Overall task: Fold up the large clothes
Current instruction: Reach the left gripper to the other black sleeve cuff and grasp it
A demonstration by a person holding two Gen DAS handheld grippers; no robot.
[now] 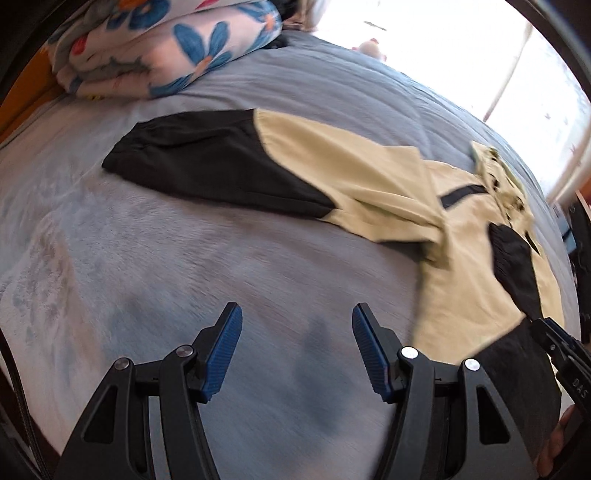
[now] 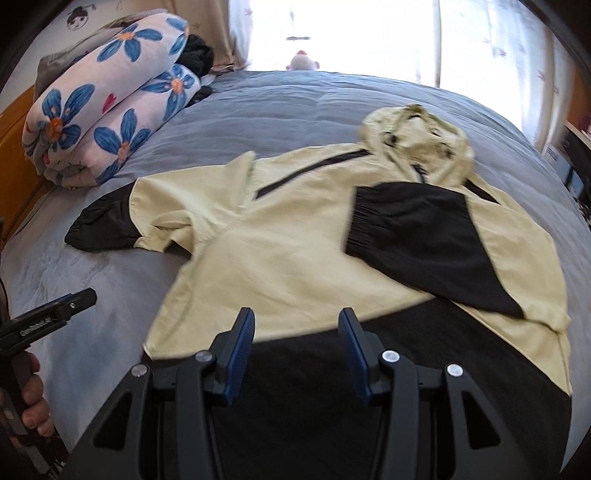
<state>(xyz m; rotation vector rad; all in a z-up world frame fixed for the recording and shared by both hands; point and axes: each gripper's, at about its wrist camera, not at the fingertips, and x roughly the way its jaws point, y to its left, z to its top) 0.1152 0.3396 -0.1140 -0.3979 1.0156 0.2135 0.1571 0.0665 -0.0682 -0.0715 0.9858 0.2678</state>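
Observation:
A pale yellow and black hooded jacket [image 2: 291, 236] lies face up on the grey bed. Its right sleeve [image 2: 424, 229] with a black cuff is folded across the chest. Its left sleeve [image 1: 221, 158] stretches out flat to the side, black at the end. The hood [image 2: 417, 144] points to the far side. My right gripper [image 2: 296, 325] is open and empty, above the black hem. My left gripper [image 1: 297, 321] is open and empty over bare bedspread, left of the jacket's hem; it also shows in the right wrist view [image 2: 79, 299].
A rolled floral quilt [image 2: 107, 118] lies at the bed's far left, by an orange headboard [image 2: 14, 122]. A bright window with curtains [image 2: 369, 33] is behind the bed. The grey bedspread [image 1: 184, 266] is wide around the jacket.

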